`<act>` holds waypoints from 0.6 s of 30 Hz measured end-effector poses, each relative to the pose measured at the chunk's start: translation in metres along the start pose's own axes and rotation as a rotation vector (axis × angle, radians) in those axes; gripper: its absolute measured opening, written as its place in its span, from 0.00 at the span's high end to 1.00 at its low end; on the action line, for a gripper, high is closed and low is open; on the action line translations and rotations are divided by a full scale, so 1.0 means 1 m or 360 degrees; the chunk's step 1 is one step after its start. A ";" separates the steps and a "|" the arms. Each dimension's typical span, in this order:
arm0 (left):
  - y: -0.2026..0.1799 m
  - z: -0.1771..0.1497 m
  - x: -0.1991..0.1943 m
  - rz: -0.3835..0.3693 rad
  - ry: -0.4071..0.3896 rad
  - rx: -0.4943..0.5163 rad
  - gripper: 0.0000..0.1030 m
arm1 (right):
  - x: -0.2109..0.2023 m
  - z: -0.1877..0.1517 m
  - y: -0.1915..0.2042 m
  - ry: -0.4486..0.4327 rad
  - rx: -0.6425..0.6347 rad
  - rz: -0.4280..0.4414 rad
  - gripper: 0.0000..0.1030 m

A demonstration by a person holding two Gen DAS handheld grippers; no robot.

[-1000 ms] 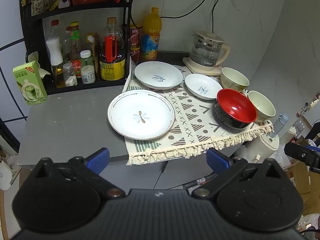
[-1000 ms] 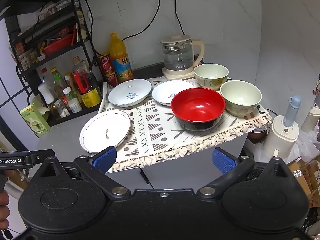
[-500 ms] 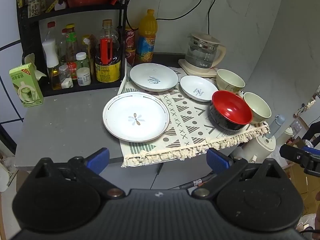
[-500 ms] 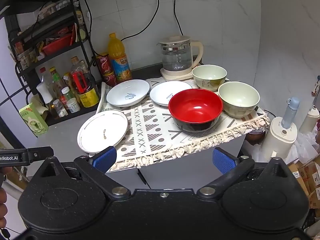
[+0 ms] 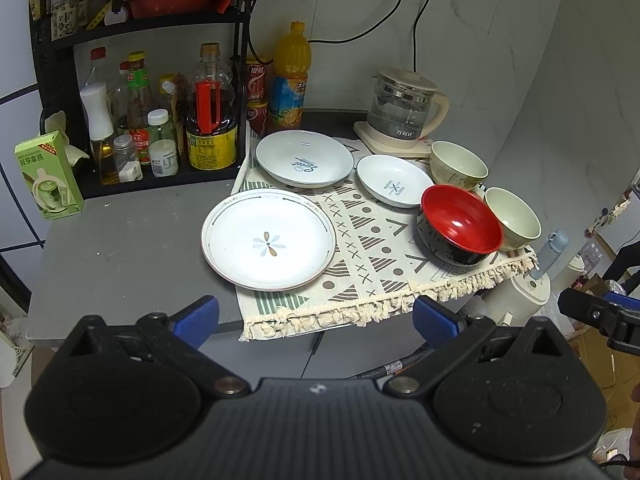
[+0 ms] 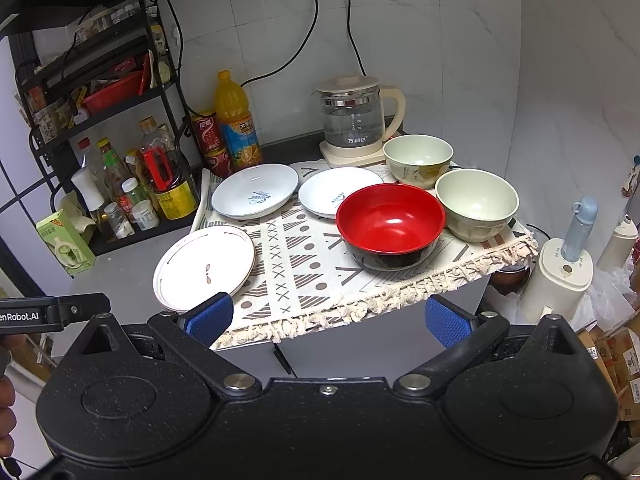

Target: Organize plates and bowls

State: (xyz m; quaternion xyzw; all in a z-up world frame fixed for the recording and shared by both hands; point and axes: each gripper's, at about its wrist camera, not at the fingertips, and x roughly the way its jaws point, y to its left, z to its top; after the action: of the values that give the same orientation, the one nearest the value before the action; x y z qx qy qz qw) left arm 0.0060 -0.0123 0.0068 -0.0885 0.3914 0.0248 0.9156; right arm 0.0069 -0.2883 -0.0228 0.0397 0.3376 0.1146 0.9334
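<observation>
A large flowered plate (image 5: pixel 269 239) (image 6: pixel 205 265) lies at the mat's left edge. Two white dishes (image 5: pixel 305 158) (image 5: pixel 394 181) sit behind it, also in the right wrist view (image 6: pixel 255 191) (image 6: pixel 338 193). A red bowl (image 5: pixel 460 225) (image 6: pixel 390 226) stands at the right front, with two cream bowls (image 5: pixel 458 165) (image 5: pixel 513 219) (image 6: pixel 418 159) (image 6: pixel 476 205) beside it. My left gripper (image 5: pixel 316 318) is open and empty, short of the table's front edge. My right gripper (image 6: pixel 329 320) is open and empty, also in front of the table.
A patterned mat (image 5: pixel 372 264) covers the grey table (image 5: pixel 120 248). A black shelf with bottles (image 5: pixel 160 128), a juice bottle (image 5: pixel 290 80) and a glass kettle (image 5: pixel 404 110) stand at the back. A green carton (image 5: pixel 48 176) is at left. White appliances (image 6: pixel 560 276) stand right of the table.
Both grippers have shifted slightly, so the table sits a little differently in each view. Nothing on the table has moved. Both grippers stay open.
</observation>
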 end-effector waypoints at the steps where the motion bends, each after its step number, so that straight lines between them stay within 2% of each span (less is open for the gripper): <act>1: 0.000 0.000 0.000 0.0001 0.0001 -0.0001 0.01 | 0.000 0.000 0.001 0.0002 -0.0004 0.0000 0.00; 18: 0.005 -0.001 0.000 0.0010 0.0008 -0.0027 0.01 | 0.002 -0.001 0.002 0.0010 0.0006 0.0015 0.00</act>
State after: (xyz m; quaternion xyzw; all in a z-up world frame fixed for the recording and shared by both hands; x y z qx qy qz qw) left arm 0.0050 -0.0075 0.0050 -0.0952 0.3938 0.0308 0.9137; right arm 0.0075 -0.2865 -0.0241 0.0427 0.3406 0.1186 0.9317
